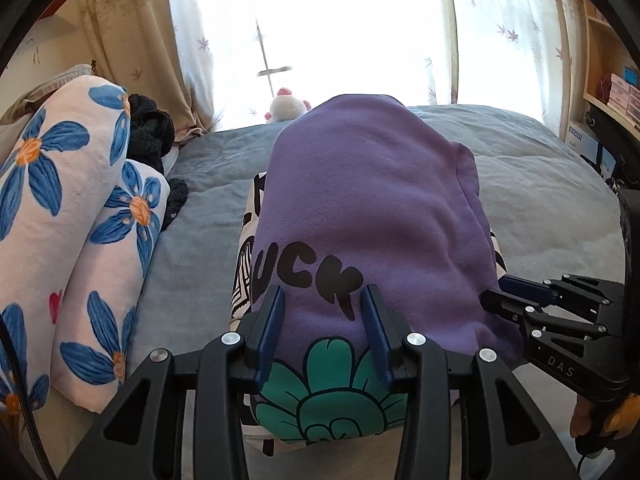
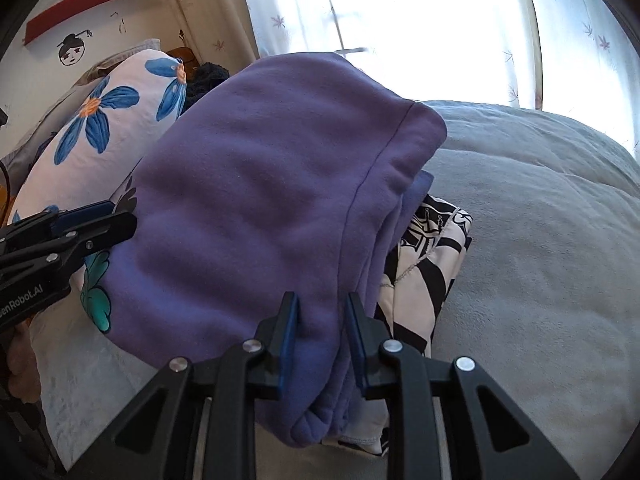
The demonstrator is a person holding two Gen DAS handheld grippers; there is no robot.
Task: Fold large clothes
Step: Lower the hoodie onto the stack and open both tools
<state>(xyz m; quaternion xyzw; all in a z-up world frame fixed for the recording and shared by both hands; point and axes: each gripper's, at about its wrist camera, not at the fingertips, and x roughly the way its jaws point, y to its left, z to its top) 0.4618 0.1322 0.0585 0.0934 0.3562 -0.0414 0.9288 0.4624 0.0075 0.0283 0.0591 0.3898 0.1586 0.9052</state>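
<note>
One folded purple sweatshirt (image 1: 360, 208) is gripped at its near edge by two grippers on the grey bed (image 1: 540, 184).

Its long axis runs from the grippers toward the window. The left gripper (image 1: 324, 320) and the right gripper (image 2: 322, 332) are each partly closed on a bunched fold. One black-and-white garment (image 2: 432, 256) beneath is mostly hidden. Two floral pillows (image 1: 60, 200) are seen along the bed's left edge.

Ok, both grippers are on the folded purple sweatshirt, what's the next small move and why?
Probably lift it together and level: the left gripper and right gripper each pinch the near edge of the folded purple sweatshirt, which lies on a black-and-white patterned garment.
</note>
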